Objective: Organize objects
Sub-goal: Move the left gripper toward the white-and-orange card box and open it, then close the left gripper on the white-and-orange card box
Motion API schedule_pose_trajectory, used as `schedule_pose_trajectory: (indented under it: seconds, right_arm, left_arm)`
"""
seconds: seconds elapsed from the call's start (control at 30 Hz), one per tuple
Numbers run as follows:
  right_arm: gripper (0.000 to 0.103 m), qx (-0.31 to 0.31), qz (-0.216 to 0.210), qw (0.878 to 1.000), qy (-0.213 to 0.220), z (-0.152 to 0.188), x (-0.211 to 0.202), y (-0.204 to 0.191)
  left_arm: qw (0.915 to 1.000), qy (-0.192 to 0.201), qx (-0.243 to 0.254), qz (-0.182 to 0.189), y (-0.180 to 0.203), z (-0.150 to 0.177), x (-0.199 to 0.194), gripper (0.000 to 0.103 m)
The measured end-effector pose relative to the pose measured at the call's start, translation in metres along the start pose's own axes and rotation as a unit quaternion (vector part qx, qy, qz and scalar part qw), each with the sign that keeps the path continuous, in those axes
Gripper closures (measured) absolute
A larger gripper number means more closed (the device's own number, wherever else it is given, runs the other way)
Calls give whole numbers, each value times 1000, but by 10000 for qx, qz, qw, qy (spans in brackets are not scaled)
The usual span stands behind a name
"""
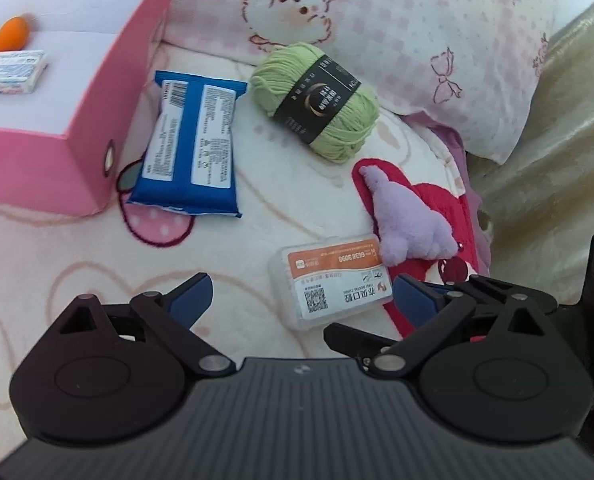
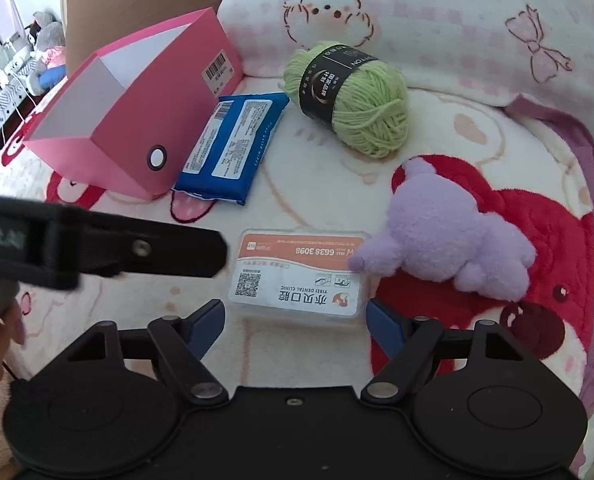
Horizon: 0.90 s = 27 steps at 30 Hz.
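Note:
A clear plastic case with an orange dental-clinic label [image 2: 297,272] lies flat on the blanket. Its near end sits between the blue fingertips of my right gripper [image 2: 293,306], which is open, with the pads not pressing on it. My left gripper [image 1: 301,284] is open too, and the same case [image 1: 333,280] lies just ahead of its right finger. A purple plush toy [image 2: 449,236] touches the case's right end. Farther back are a green yarn ball [image 2: 349,100], a blue wipes pack [image 2: 233,148] and an open pink box [image 2: 137,128].
The pink box [image 1: 77,120] holds an orange egg-shaped sponge [image 1: 11,34] and a small white packet [image 1: 11,72]. A pink-checked pillow [image 1: 417,40] lies behind the yarn. The left gripper's black finger [image 2: 137,248] crosses the right wrist view, with a hand [image 2: 1,332] below it.

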State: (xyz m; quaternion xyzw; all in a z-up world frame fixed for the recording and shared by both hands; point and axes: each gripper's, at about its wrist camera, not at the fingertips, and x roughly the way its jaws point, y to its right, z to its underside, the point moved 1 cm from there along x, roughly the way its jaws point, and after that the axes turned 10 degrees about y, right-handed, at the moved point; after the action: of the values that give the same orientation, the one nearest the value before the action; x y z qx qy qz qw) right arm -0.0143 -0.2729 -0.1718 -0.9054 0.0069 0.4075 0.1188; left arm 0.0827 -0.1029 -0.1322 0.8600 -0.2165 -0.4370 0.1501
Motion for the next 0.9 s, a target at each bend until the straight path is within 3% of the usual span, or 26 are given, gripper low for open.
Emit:
schedule_pose_trajectory:
  seconds: [0.17,0.23,0.3,0.5,0.67,0.83,0.9]
  right_arm:
    - [21,102,48,9999,-64,-1,9,4]
    - [21,106,76,9998,-120,-1,14,5]
    - [21,87,73,9998,-133,-1,16,5]
    - [21,55,44,10000,-63,1,15,4]
    - [21,-143,5,9999,-65,2,17,-3]
    - [20,-385,-502,9977,-246,7,15,-17]
    - [18,-717,-511,9956,-328,11,18,-29]
  left_arm:
    - [9998,-21,-99,174,-4,5,13,15]
    - [9996,37,-155,230,-6,8,16,25]
    - [9994,25,-217,273,-8,10,20,41]
    - [9986,1,-381,370,-12,20,32,54]
    - [9983,6,-485,310,-14,28,29,56]
    - [9973,-107,-708,139,-31,32,13,56]
    - [9956,-257,-893,135,-39,34,12,56]
